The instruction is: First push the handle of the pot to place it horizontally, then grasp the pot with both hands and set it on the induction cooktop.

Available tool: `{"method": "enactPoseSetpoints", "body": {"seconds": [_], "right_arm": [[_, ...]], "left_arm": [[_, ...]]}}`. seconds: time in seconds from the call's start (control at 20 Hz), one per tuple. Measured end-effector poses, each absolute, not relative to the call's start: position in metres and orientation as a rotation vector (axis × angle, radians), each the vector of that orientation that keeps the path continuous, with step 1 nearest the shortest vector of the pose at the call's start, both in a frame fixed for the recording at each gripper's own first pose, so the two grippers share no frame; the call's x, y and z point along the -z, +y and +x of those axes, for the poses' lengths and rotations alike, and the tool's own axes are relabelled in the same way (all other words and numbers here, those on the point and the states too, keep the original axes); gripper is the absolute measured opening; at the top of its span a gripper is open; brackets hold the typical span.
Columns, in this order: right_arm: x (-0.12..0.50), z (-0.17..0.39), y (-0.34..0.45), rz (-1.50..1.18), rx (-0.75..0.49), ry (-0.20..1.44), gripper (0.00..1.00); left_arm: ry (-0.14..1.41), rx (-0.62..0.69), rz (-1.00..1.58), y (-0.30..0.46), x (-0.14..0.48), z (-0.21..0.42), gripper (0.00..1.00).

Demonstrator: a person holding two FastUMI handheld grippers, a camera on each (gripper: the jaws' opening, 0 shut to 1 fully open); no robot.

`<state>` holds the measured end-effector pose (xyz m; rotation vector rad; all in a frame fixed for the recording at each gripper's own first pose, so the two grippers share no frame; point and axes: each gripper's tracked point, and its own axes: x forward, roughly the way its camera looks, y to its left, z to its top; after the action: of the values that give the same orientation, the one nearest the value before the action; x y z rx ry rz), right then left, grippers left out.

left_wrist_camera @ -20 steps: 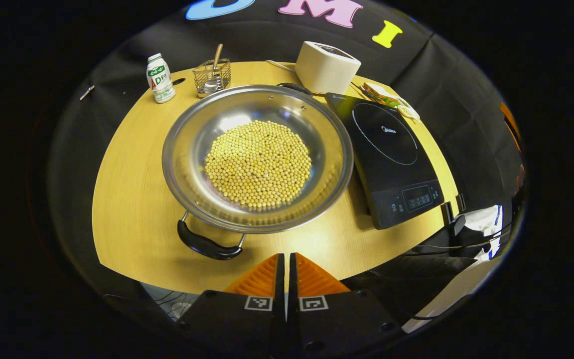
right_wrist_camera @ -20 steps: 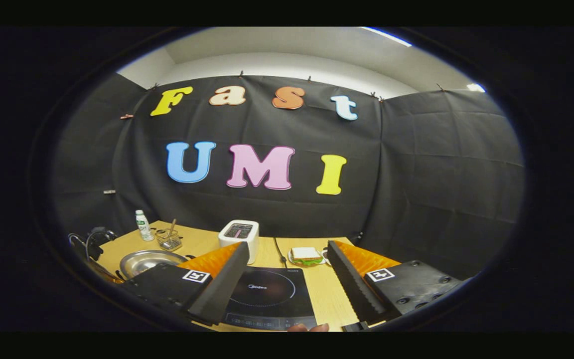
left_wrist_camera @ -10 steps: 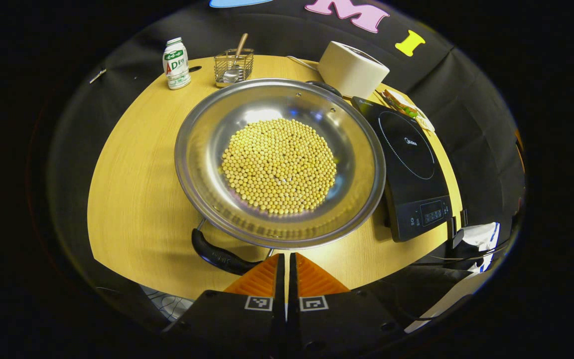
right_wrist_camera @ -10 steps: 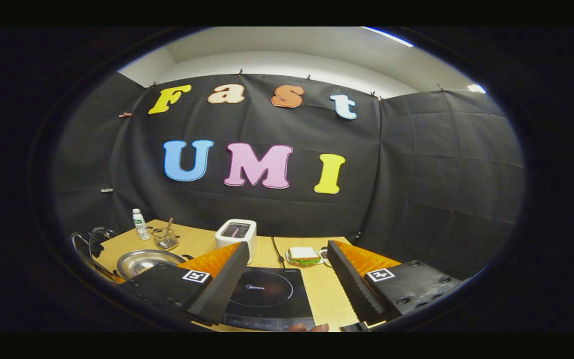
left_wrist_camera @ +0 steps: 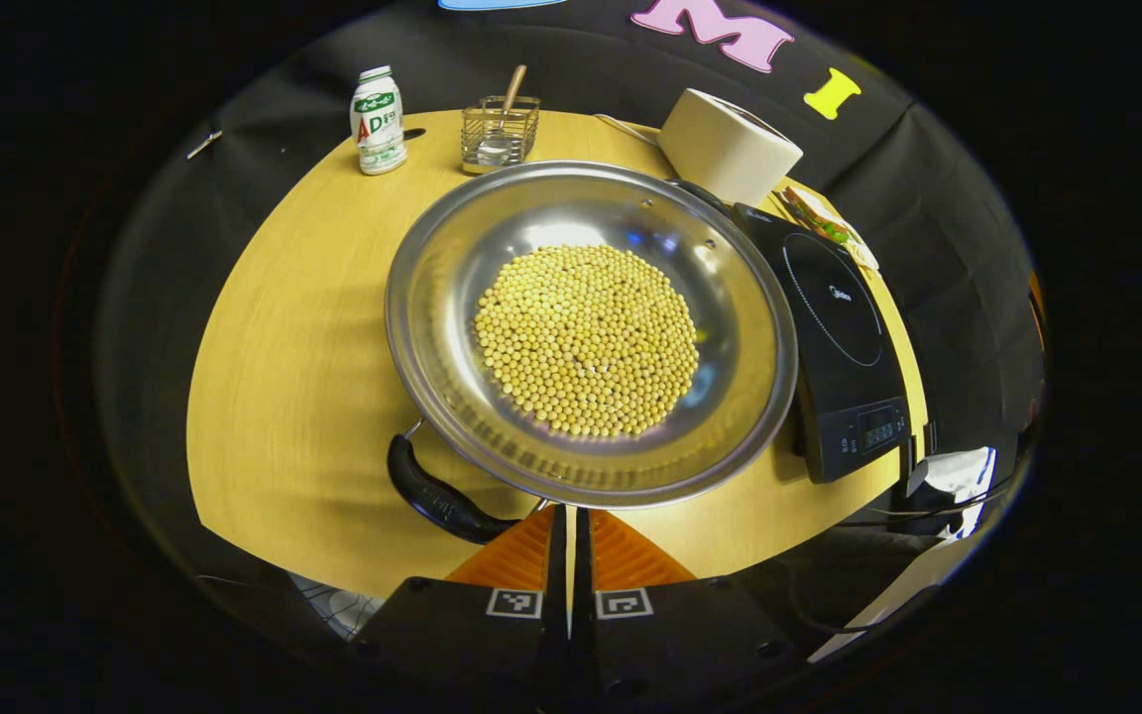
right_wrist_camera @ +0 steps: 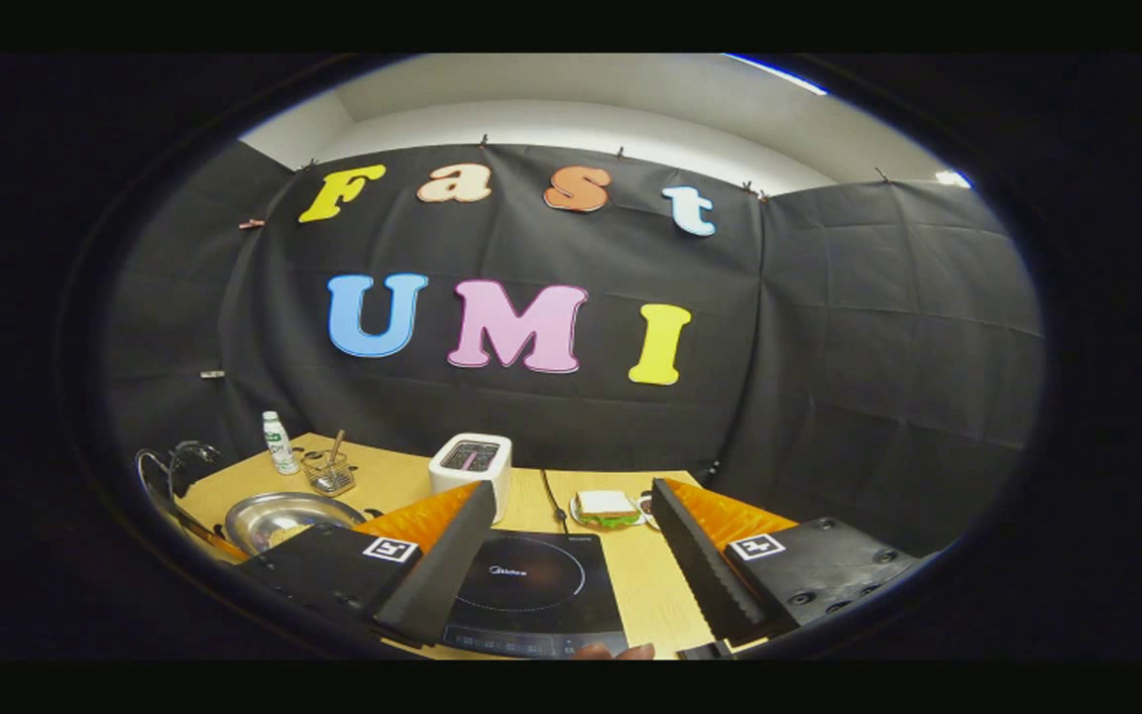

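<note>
Pot (left_wrist_camera: 591, 332): a wide, shallow pan of shiny steel, its middle heaped with small round yellow beans (left_wrist_camera: 586, 339), sits on the round pale wooden desk (left_wrist_camera: 284, 327). Its rim lies just beside the flat black induction cooktop (left_wrist_camera: 844, 347), not on it. From the pot's near edge a curved black handle (left_wrist_camera: 437, 496) sticks out; the opposite handle peeks past the far rim, so the pair appears to lie slantwise rather than level across.

Left hand-held gripper (left_wrist_camera: 568, 540) hovers at the pot's near rim, just beside the black handle, its two fingers pressed together with nothing between them; contact with the handle cannot be confirmed. Right hand-held gripper (right_wrist_camera: 571, 555) waits above the cooktop with fingers spread wide, holding nothing.

Beyond the pot stand a small white plastic bottle (left_wrist_camera: 378, 119), a wire basket (left_wrist_camera: 502, 134) and a white toaster (left_wrist_camera: 730, 149).

By this reading, the handle push is barely under way; the two-handed lift onto the cooktop remains.
</note>
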<state>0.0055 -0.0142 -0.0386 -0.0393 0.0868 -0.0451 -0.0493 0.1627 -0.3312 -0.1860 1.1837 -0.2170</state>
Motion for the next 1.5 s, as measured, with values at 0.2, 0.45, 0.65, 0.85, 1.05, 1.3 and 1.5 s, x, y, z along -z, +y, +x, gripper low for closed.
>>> {"method": "enactPoseSetpoints", "body": {"seconds": [0.2, 0.45, 0.65, 0.85, 1.05, 1.3, 1.5], "right_arm": [[0.04, 0.007, -0.015, -0.048, 0.046, 0.09, 0.96], [0.036, 0.008, -0.017, -0.057, 0.058, 0.078, 0.98], [0.037, 0.008, -0.02, -0.061, 0.066, 0.08, 0.96], [0.04, 0.008, -0.02, -0.071, 0.069, 0.089, 0.96], [0.041, 0.007, -0.019, -0.082, 0.067, 0.099, 0.98], [0.044, 0.01, -0.017, -0.091, 0.067, 0.112, 0.98], [0.047, 0.012, -0.014, -0.092, 0.058, 0.125, 0.98]], "left_arm": [[1.19, 0.166, -0.186, 0.191, 0.337, -0.041, 0.05], [1.185, 0.093, -0.167, 0.229, 0.345, -0.022, 0.05], [1.174, 0.024, -0.212, 0.252, 0.351, -0.007, 0.05], [1.153, -0.032, -0.234, 0.269, 0.353, 0.01, 0.05], [1.139, -0.072, -0.209, 0.288, 0.354, 0.032, 0.05], [1.117, -0.109, -0.155, 0.305, 0.356, 0.062, 0.05], [1.113, -0.132, -0.103, 0.311, 0.359, 0.072, 0.05]]}}
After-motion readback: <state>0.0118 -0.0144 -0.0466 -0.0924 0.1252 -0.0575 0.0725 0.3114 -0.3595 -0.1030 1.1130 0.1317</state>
